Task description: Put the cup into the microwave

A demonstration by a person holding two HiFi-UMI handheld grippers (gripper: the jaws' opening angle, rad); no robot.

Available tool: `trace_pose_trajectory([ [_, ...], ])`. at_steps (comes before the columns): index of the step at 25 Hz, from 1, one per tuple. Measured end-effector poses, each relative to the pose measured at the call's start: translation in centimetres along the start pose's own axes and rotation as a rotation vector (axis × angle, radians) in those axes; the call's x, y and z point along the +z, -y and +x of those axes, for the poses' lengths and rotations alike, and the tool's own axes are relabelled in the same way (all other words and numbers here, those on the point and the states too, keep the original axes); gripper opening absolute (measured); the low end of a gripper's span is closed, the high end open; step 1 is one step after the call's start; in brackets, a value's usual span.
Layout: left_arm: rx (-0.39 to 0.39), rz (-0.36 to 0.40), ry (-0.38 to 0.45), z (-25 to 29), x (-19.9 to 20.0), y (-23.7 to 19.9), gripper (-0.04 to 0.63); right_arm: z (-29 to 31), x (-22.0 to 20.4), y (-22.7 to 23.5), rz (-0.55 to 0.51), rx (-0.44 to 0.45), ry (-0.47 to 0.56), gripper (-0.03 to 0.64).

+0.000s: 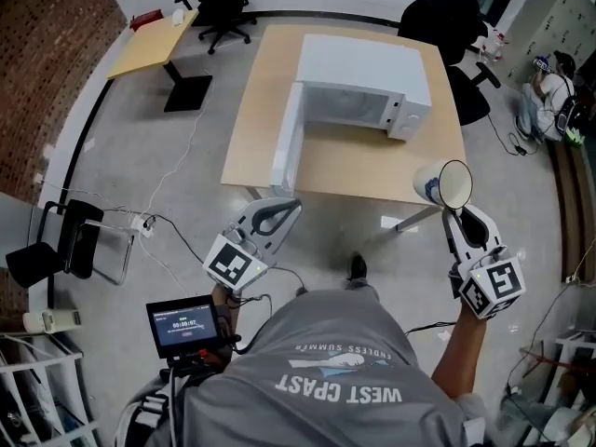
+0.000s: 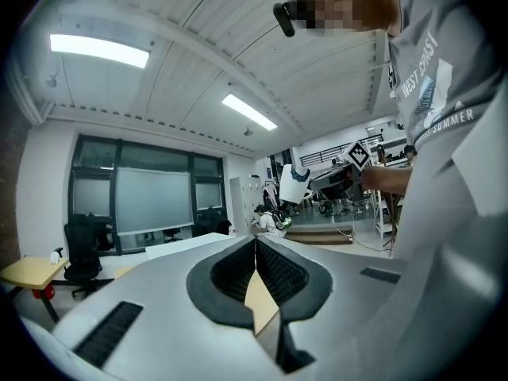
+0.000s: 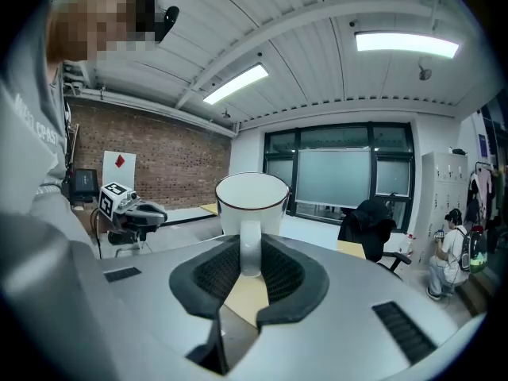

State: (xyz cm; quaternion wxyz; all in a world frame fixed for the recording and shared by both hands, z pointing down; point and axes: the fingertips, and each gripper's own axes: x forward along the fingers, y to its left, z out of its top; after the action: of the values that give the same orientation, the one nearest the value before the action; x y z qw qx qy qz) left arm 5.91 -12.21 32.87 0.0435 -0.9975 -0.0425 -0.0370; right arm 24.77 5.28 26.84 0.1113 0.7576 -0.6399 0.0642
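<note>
A person is standing in front of a wooden bench (image 1: 251,110), holding a pair of tongs in each hand. The right tongs (image 1: 454,212) are grasping a white cup (image 1: 442,183) by its handle, and the cup is hanging in the air just off the bench's near right corner. The left tongs (image 1: 289,209) are pressing together on nothing. A white microwave (image 1: 363,87) is sitting on the bench, its door (image 1: 287,142) standing open.
</note>
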Motion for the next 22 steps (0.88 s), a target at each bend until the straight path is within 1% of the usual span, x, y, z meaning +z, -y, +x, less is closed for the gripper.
trace_pose_trajectory([
  [6, -0.036, 0.008, 0.027, -1.2, -0.2, 0.3, 0.021, -1.5, 0.4, -3.2, 0.002, -0.005, 0.0, 0.071],
  [12, -0.052, 0.016, 0.043, -1.4, -0.2, 0.6, 0.021, -2.3, 0.9, -4.9, -0.011, -0.006, -0.009, 0.071],
  [15, -0.052, 0.017, 0.047, -1.5, 0.0, 0.6, 0.021, -2.2, 1.8, -5.6, -0.025, -0.005, -0.015, 0.071],
  [19, -0.037, -0.008, 0.014, -1.3, -0.7, 0.1, 0.021, -1.2, 2.1, -5.6, -0.042, 0.005, -0.019, 0.071],
  [22, -0.031, 0.006, 0.032, -1.0, -0.8, -0.4, 0.021, 0.5, 1.0, -5.3, -0.025, 0.032, -0.033, 0.071],
])
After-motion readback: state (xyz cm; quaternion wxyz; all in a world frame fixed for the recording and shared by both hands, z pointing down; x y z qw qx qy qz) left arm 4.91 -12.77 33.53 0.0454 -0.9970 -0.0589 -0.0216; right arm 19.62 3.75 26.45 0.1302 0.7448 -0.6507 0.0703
